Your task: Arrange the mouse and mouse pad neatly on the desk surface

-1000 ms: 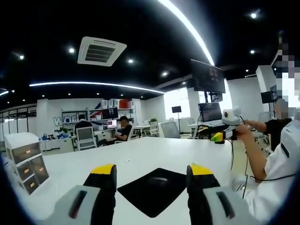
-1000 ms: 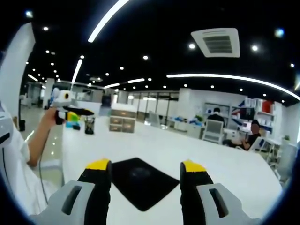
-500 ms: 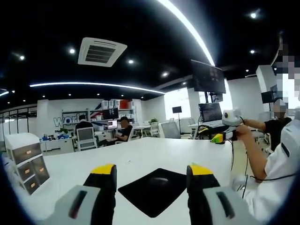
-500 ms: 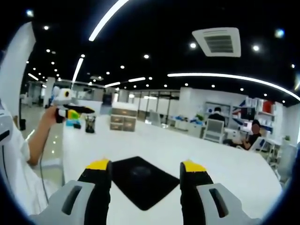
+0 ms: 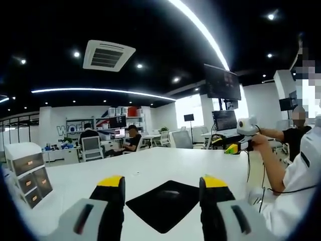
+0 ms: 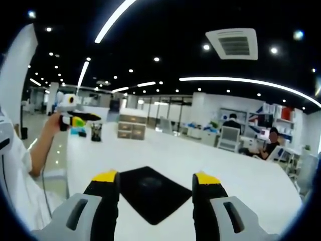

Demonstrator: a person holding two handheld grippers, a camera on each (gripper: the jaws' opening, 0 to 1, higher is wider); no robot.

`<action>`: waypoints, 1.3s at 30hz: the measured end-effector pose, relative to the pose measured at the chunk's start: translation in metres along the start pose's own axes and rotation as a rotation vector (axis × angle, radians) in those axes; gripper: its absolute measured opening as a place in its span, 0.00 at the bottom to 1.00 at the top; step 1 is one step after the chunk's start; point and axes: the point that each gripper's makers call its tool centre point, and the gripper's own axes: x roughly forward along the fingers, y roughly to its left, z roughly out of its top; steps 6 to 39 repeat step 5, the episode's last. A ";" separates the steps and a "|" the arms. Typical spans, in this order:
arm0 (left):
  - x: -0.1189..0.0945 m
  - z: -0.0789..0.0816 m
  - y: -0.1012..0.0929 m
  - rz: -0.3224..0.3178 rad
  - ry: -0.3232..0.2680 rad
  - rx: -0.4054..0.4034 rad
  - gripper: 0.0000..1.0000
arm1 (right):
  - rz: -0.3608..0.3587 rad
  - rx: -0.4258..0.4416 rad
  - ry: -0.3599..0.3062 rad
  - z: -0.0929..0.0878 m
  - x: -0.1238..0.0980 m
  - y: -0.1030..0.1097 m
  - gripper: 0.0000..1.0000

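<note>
A black mouse pad [image 5: 163,203] lies on the white desk [image 5: 150,165], with a black mouse [image 5: 169,193] resting near its middle. My left gripper [image 5: 161,182] is held above the desk in front of the pad, open, nothing between its yellow-tipped jaws. In the right gripper view the same mouse pad [image 6: 149,193] shows with the dark mouse [image 6: 148,184] on it. My right gripper [image 6: 156,176] is open too and hangs short of the pad. The right gripper [image 5: 241,143] appears at the right of the left gripper view, and the left gripper [image 6: 72,118] at the left of the right gripper view.
A white drawer unit [image 5: 27,173] stands at the desk's left end, seen also as drawers [image 6: 131,129] beside a dark pen cup [image 6: 96,133]. A person's arm [image 5: 271,165] holds the gripper at the right. People sit at desks and chairs [image 5: 92,145] in the background.
</note>
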 end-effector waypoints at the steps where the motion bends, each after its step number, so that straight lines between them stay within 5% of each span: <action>1: 0.000 0.000 0.000 -0.001 0.002 0.001 0.60 | 0.000 0.000 -0.001 0.000 0.000 0.000 0.56; 39: -0.001 0.001 0.000 0.001 -0.003 0.000 0.60 | 0.002 -0.001 0.003 -0.001 0.001 0.000 0.56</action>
